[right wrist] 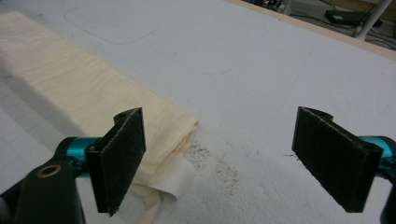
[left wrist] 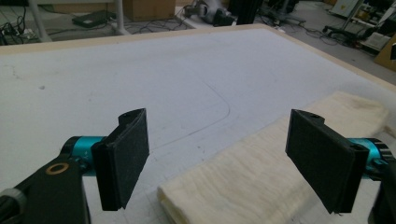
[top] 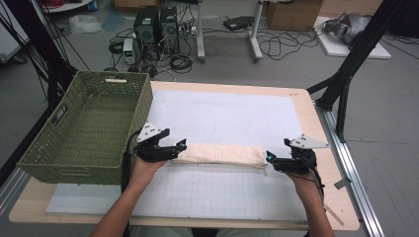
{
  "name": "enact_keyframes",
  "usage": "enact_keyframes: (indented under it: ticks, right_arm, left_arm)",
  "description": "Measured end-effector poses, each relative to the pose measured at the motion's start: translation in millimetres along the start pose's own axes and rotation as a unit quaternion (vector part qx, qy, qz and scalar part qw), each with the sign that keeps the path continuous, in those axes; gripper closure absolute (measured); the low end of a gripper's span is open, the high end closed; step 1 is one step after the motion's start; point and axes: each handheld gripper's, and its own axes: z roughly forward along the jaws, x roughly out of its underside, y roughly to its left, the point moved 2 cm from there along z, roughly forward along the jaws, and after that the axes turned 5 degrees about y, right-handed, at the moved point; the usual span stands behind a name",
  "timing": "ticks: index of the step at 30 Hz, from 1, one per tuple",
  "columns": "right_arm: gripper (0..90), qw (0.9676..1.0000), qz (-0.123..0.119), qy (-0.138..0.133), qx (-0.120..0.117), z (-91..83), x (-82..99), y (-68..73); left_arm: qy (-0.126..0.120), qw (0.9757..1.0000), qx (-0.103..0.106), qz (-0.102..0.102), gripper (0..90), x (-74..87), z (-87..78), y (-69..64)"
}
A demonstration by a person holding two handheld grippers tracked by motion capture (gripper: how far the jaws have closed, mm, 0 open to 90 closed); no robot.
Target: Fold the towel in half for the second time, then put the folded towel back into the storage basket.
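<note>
- Folded cream towel (top: pixel 220 154) lies flat on the white mat (top: pixel 222 118), a long narrow bundle running left to right across the near-middle of the table (top: pixel 316 148).
- Left gripper (top: pixel 179 146) sits at the towel's left end, held in the person's left hand (top: pixel 143 170). Jaws spread wide, nothing clamped. In the left gripper view the towel (left wrist: pixel 261 172) lies on the mat below the gap between the two black pads (left wrist: pixel 123 156), clear of both.
- Right gripper (top: pixel 270 158) sits at the towel's right end, in the right hand (top: pixel 304 180). Jaws likewise released and wide apart. In the right gripper view the towel's end (right wrist: pixel 93 107) lies beneath and just beside one pad (right wrist: pixel 116 158); a loose white flap (right wrist: pixel 175 179) pokes out from the fold's corner.
- Dark specks (right wrist: pixel 215 163) scattered on the mat just past that corner.
- Green woven basket (top: pixel 89 131) stands at the table's left side, near the left gripper, apart from the towel.
</note>
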Motion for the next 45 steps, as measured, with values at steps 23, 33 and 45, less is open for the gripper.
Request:
enact_keyframes:
  ticks: [23,33,45]
  right_arm:
    - [11.8,0.9996,0.018,-0.020,0.000,-11.3,-1.2,-6.2]
    - [11.8,0.9996,0.023,-0.010,-0.010,-4.6,0.7,-5.6]
    - [11.8,0.9996,0.020,0.004,-0.019,2.7,3.3,-2.6]
  left_arm:
    - [-0.009,0.9999,0.006,0.004,22.3,-6.8,-7.8,0.4]
    - [0.009,1.0000,-0.002,0.001,22.6,-4.4,-4.6,2.8]
    - [0.038,0.9992,-0.014,0.001,24.8,-0.5,0.4,3.2]
